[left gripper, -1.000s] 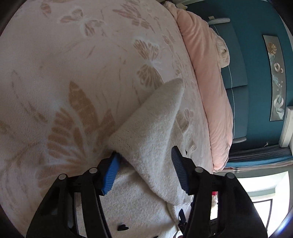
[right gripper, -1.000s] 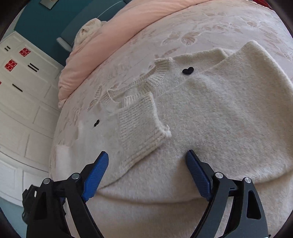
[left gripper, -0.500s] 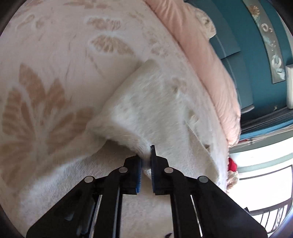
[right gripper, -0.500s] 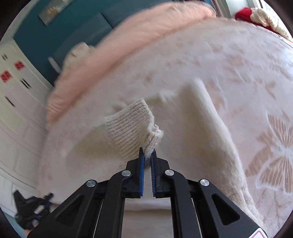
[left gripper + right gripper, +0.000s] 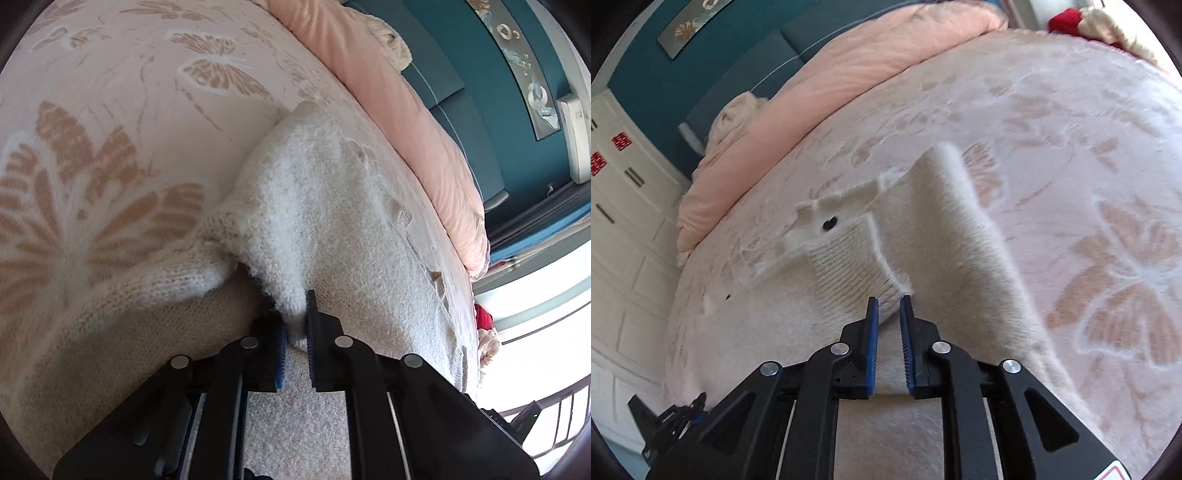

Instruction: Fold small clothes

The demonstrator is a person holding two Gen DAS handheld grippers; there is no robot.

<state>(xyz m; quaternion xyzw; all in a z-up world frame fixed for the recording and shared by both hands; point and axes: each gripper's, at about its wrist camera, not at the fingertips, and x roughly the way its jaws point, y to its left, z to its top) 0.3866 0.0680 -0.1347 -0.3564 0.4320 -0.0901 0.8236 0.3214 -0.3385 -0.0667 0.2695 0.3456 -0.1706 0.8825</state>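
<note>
Left wrist view
- Change from a second ago: jaws then wide apart around the raised fold; since then drawn together, with knit between them. Fold now lifted higher and pulled toward the camera.
- Left gripper (image 5: pixel 295 325): blue pads clamped on a fluffy cream edge of the sweater (image 5: pixel 314 206); only a narrow gap, filled with knit.
- Sweater versus fingers: pinched edge sits right at the fingertips (image 5: pixel 309 314); raised fold runs up and away from them to a peak; a ribbed hem section sags to the left of the pinch, more sweater lying flat below and to the right.
- Blanket (image 5: pixel 122 122): pale pink with tan butterfly pattern, under the sweater.
- Pink quilt (image 5: pixel 417 122): bunched along the far edge of the bed, against the teal headboard (image 5: pixel 472 110).

Right wrist view
- Change from a second ago: jaws then wide open over the flat sweater; closed tight half a second ago, since eased slightly wider. Ribbed cuff then lying flat ahead, now lifted at the tips.
- Right gripper (image 5: pixel 886 314): pads close together, pinching the corner of the ribbed cuff (image 5: pixel 849 266).
- Sweater (image 5: pixel 953 240) versus fingers: cuff rises from the tips up and to the left; a long fold ridge runs off to the upper right; black heart (image 5: pixel 829 223) just beyond the cuff, near the collar.
- Blanket (image 5: pixel 1089 147): spread under and to the right of the sweater.
- White cabinet (image 5: pixel 620 206): left edge, beside the bed.
</note>
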